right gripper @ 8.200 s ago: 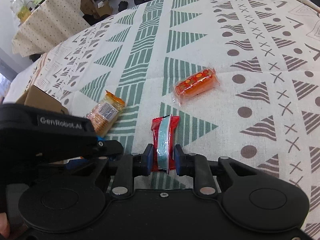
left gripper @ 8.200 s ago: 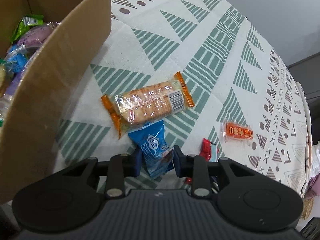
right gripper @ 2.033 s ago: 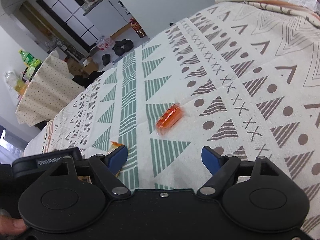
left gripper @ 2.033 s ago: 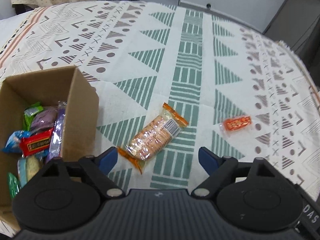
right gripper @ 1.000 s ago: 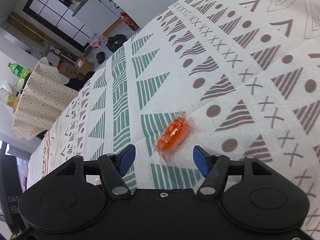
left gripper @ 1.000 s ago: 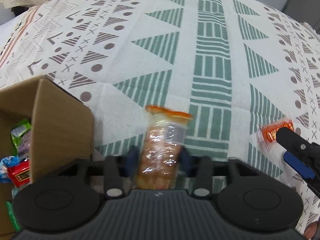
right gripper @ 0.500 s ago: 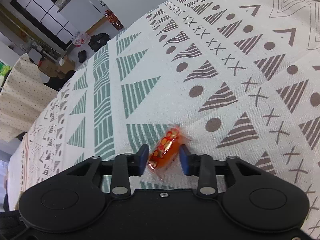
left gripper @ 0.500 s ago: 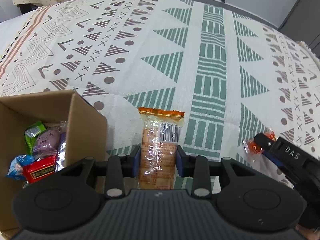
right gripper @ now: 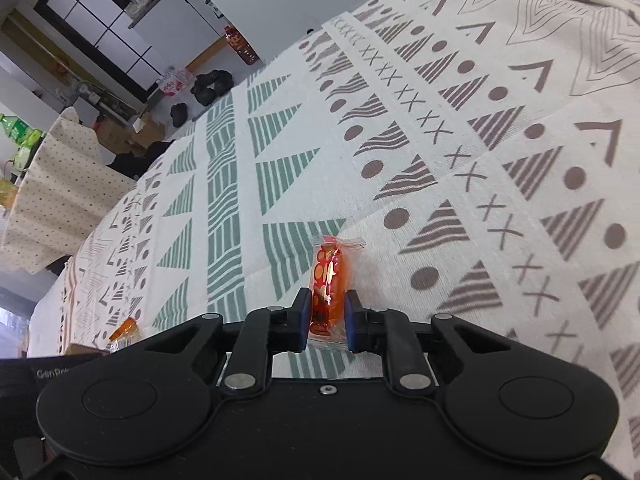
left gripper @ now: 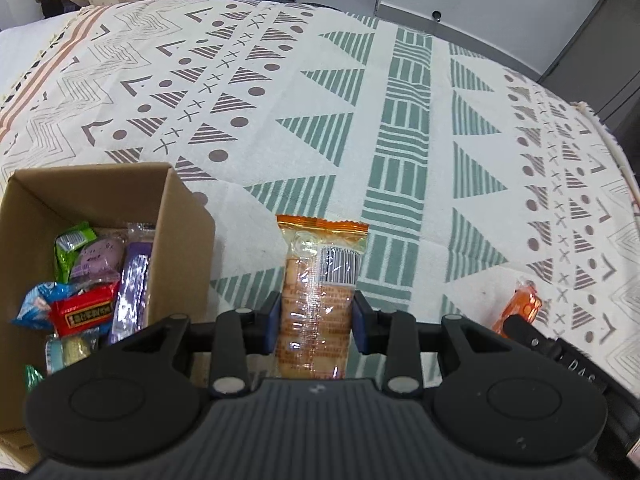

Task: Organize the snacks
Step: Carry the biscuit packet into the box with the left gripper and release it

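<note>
My left gripper [left gripper: 316,318] is shut on a clear cracker packet with orange ends [left gripper: 320,276], held above the patterned tablecloth just right of the cardboard box [left gripper: 176,216]. The box holds several wrapped snacks [left gripper: 86,292]. My right gripper [right gripper: 327,318] is shut on a small orange snack packet [right gripper: 330,276], held just above the cloth. That packet also shows in the left wrist view [left gripper: 520,308] at the right, with the right gripper's body below it. The cracker packet's end shows in the right wrist view [right gripper: 126,330].
The table carries a white cloth with green and brown patterns [left gripper: 400,140]. Beyond its far edge are a second covered table [right gripper: 60,184], shoes on the floor [right gripper: 210,82] and a white cabinet [left gripper: 500,4].
Both grippers have closed on their packets and lifted them. The left one rose and now sits beside the box; the right one's orange packet now stands on edge between the fingers.
</note>
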`<state>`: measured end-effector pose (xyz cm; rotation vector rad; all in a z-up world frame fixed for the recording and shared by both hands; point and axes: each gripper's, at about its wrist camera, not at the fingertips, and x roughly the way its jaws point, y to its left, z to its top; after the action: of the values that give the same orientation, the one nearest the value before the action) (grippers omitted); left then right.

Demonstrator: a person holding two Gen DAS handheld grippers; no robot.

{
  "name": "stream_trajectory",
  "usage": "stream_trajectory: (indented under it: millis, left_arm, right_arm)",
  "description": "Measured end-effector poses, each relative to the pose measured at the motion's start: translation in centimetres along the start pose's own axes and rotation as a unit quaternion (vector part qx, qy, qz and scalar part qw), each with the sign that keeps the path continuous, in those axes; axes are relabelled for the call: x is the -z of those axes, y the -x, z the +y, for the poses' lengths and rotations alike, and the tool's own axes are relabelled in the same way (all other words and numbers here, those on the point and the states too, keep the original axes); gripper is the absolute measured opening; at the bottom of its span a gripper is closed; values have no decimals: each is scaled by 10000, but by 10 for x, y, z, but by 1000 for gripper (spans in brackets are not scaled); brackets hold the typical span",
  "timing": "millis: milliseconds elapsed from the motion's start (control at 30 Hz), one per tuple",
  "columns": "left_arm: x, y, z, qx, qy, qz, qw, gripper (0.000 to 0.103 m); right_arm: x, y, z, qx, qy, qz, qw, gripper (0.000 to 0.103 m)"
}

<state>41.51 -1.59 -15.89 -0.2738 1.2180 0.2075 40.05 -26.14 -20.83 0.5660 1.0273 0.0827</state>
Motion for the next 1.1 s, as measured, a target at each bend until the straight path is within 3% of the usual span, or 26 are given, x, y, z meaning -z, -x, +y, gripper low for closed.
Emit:
stream_trajectory:
  millis: [967, 1100]
  left_arm:
    - [56, 100, 41, 412, 246, -567, 9972, 35]
    - [63, 112, 50, 469, 300, -662, 9963, 35]
  right_arm:
    - [52, 108, 38, -295, 463, -634, 9965, 17]
    - [59, 119, 44, -376, 534, -702, 9954, 11]
